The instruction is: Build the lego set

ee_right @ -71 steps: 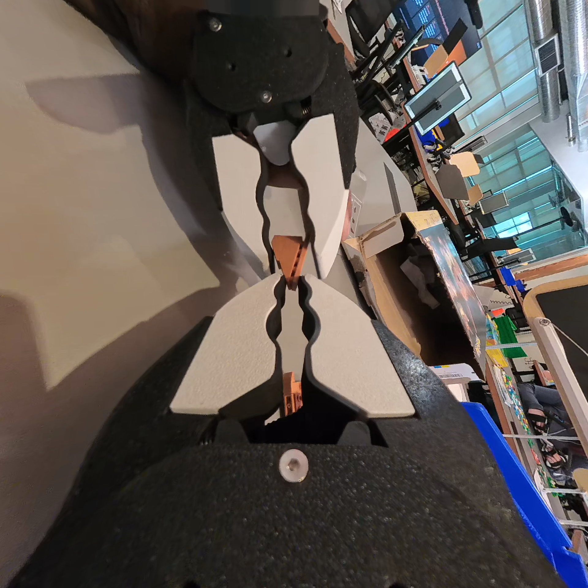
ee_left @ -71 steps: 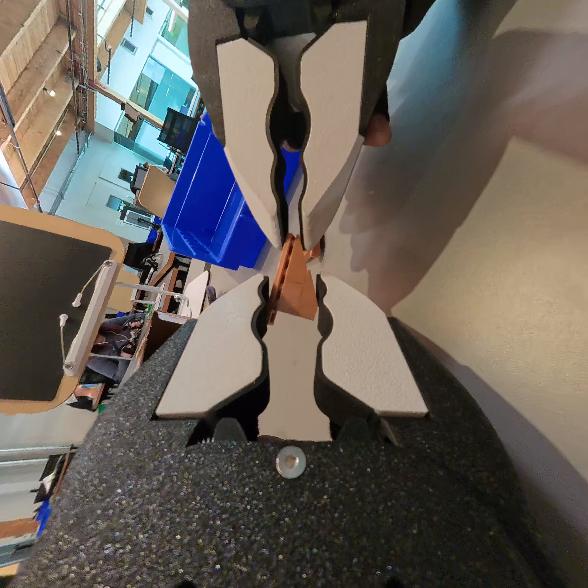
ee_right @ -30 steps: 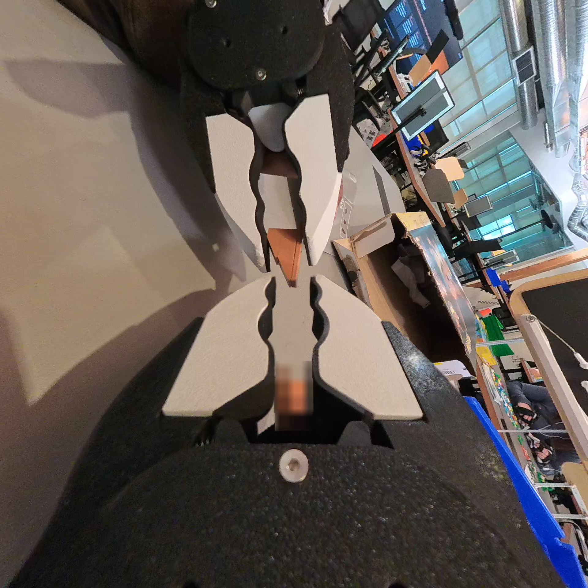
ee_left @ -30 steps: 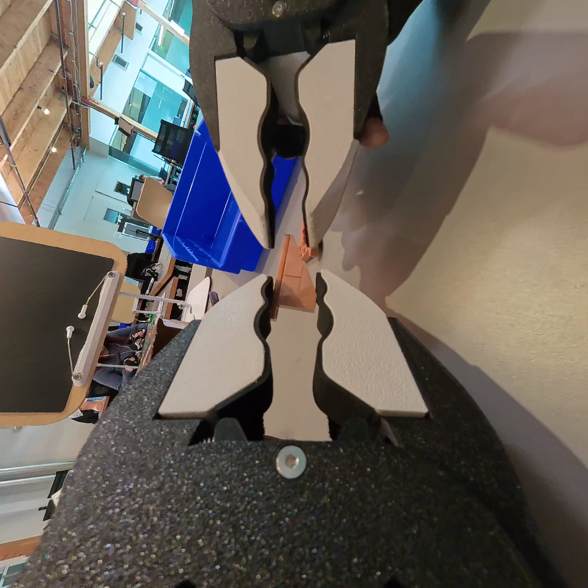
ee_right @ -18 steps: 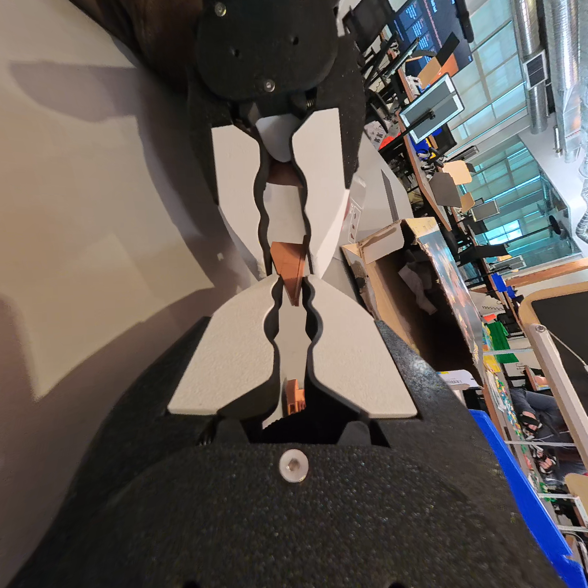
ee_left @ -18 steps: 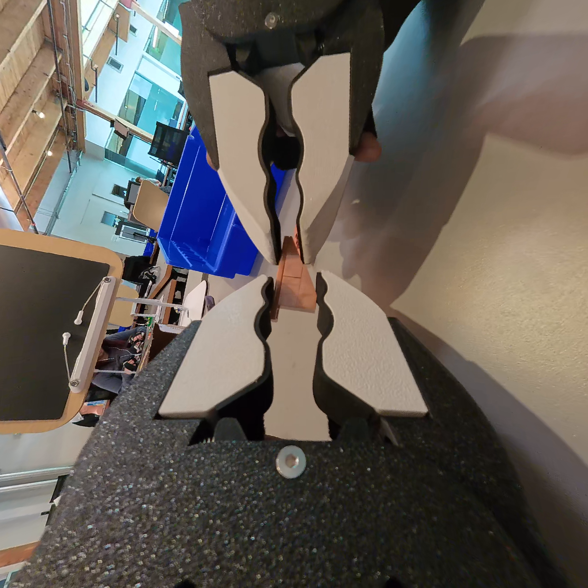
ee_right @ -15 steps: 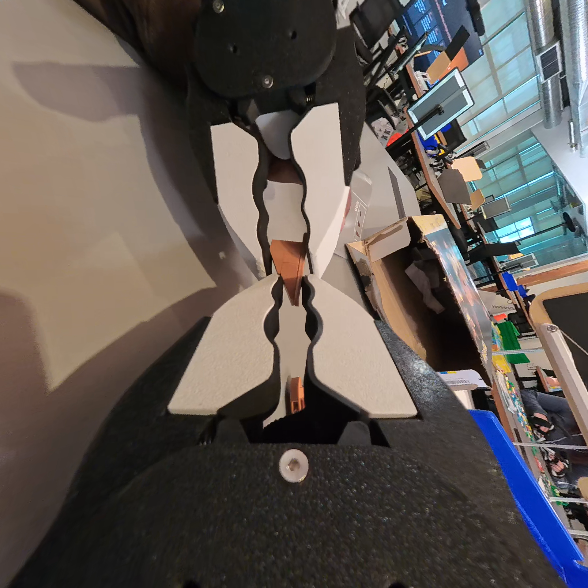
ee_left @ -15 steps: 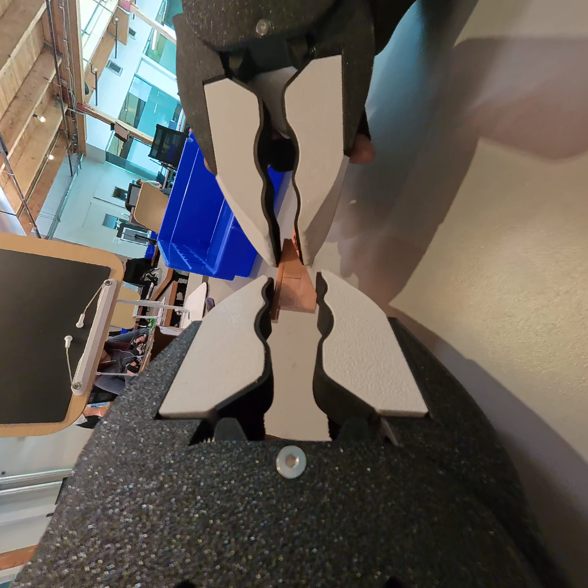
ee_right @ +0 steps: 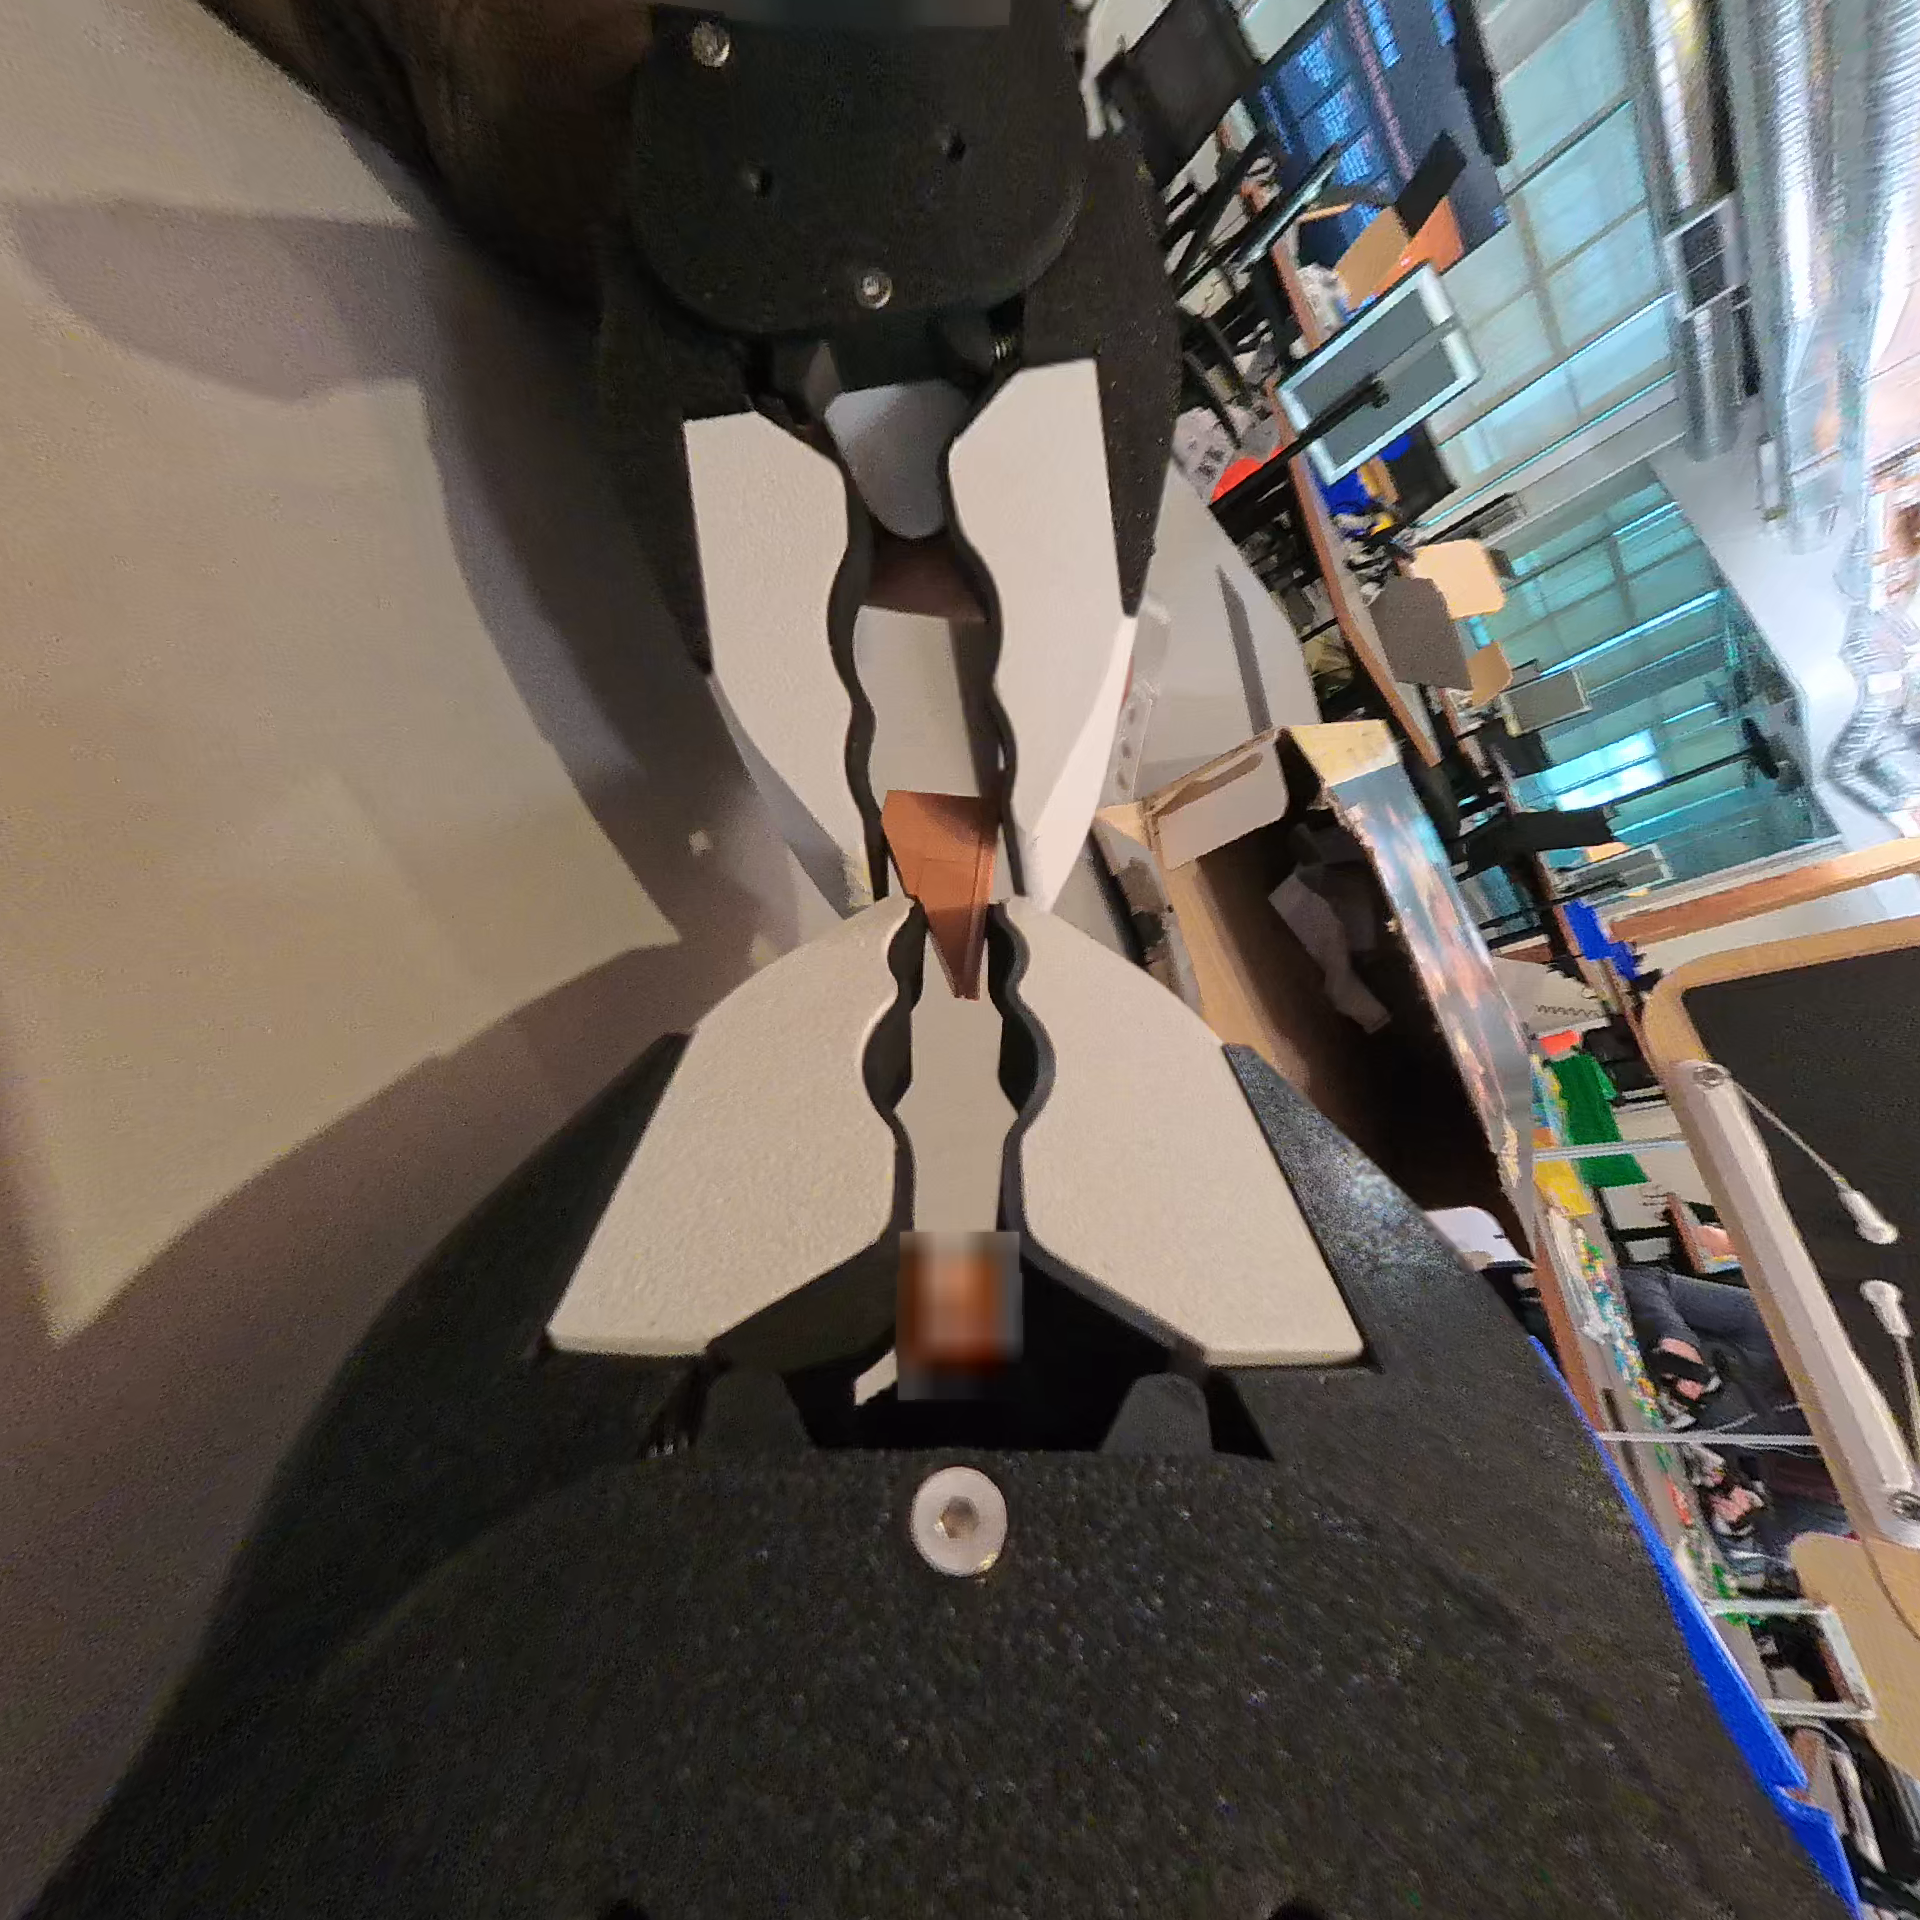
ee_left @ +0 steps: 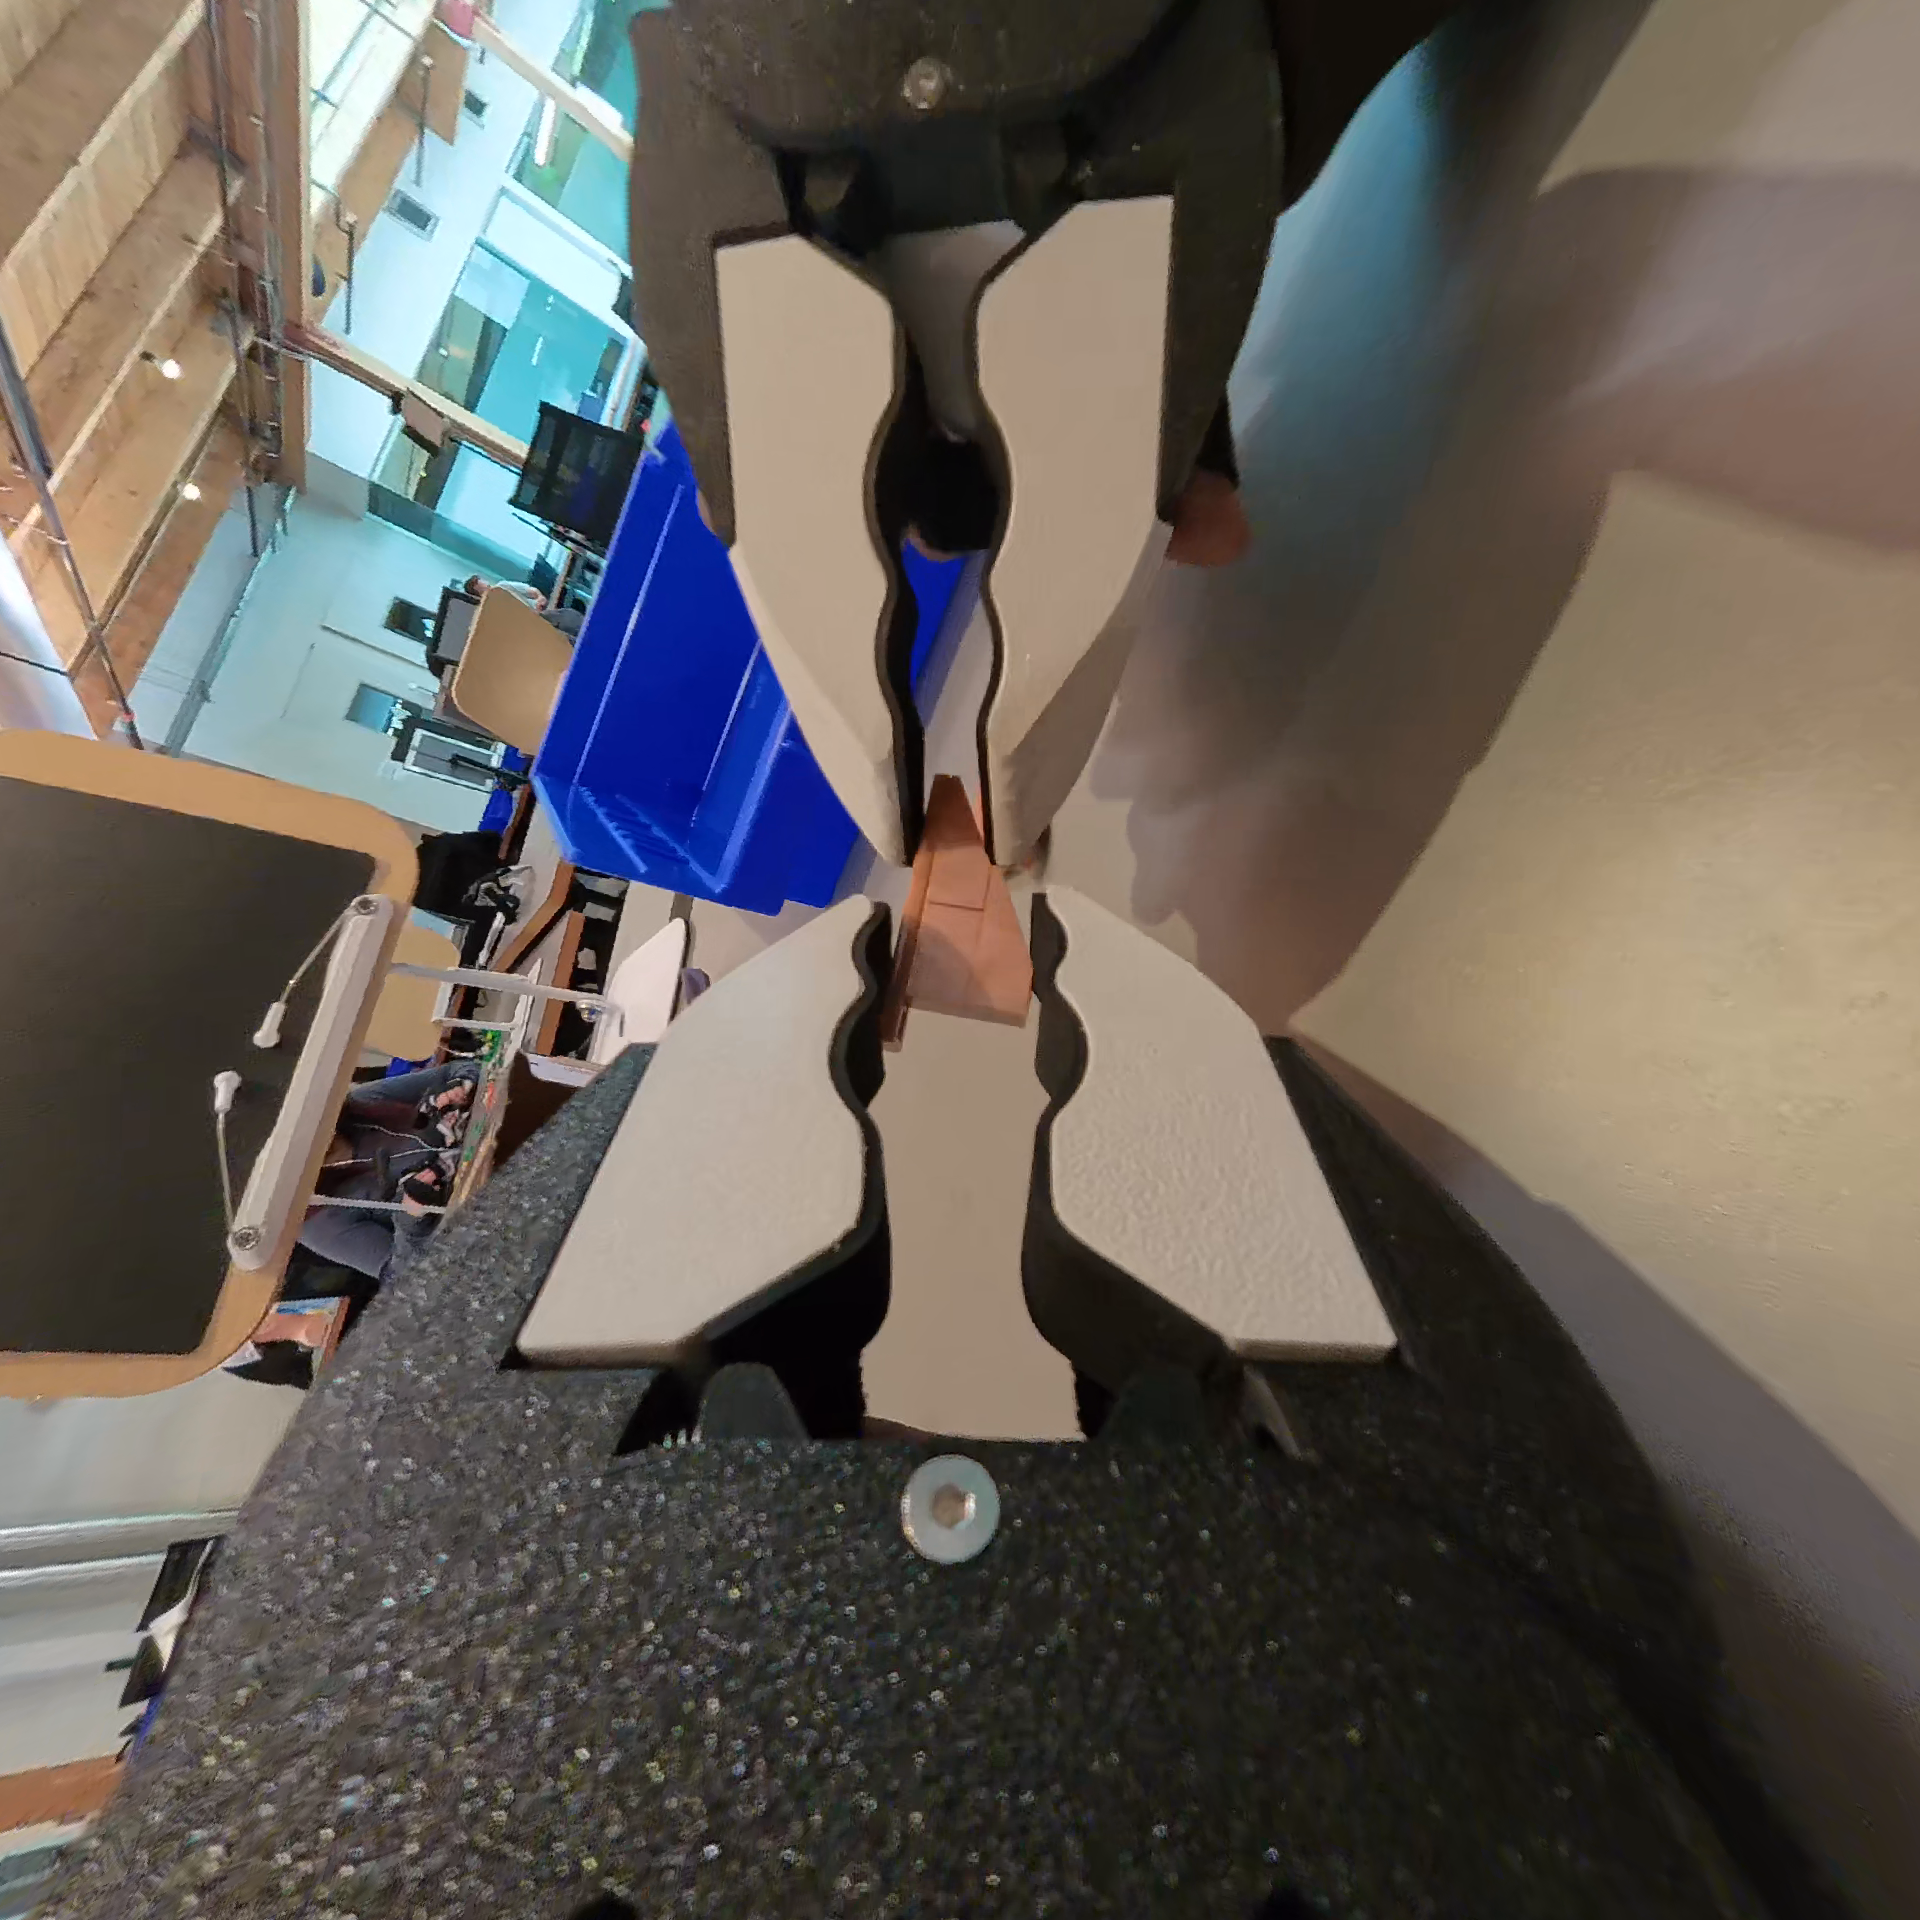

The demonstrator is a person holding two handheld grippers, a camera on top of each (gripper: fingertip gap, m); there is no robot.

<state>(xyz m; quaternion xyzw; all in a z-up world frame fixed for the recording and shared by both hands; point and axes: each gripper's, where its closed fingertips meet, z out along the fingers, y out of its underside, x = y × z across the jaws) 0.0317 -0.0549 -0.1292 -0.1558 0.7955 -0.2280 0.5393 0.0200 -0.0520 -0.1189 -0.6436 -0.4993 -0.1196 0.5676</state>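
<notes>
Desk [ee_left: 1662,935]: a pale beige surface crossed by soft shadows, lying behind both tools. Blue bin [ee_left: 675,748]: stands on the desk beyond and to the left of the left tool. Cardboard box [ee_right: 1299,883]: open, to the right of the right tool (its contents cannot be made out). Left tool [ee_left: 961,935]: points straight at the right tool, tip to tip; its grey fingers [ee_left: 748,1122] are clenched on the wide end of the brown wedge-shaped piece [ee_left: 966,956], one dark pad against each side. Right tool [ee_right: 951,940]: meets the left tool head-on; its fingers [ee_right: 769,1122] stand closer together and grasp the narrow tip of the same piece. Brown wedge-shaped piece: the smallest item, held off the desk, spanning the gap between the two tools and gripped at both ends.
</notes>
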